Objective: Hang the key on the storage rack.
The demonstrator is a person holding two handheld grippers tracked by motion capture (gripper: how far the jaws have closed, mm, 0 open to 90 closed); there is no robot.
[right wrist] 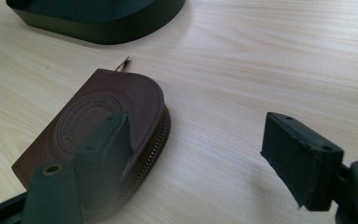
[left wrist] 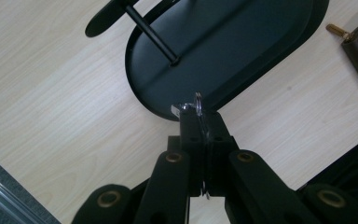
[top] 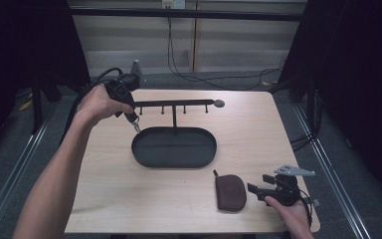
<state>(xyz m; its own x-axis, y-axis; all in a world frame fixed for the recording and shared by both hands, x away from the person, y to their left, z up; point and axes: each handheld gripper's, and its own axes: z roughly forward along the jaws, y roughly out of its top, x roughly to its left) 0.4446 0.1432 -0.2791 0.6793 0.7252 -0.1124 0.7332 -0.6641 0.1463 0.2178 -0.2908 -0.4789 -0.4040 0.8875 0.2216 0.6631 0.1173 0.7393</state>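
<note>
A small metal key ring (left wrist: 198, 103) is pinched tight in the left hand-held gripper (left wrist: 199, 122), just above the near rim of the black oval tray (left wrist: 242, 42). A hook rack (top: 174, 103) stands up from the tray. On the desk (top: 248, 129), the right hand-held gripper (right wrist: 205, 154) is held wide apart beside a brown pouch (right wrist: 116, 100).

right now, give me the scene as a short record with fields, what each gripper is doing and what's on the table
left gripper: shut on a key ring, held over the near left rim of the tray
right gripper: open, empty, low over the table beside the pouch
tray: black oval, with a hook rack rising from it
pouch: brown zip pouch, flat on the table, right of front
table: light wood
</note>
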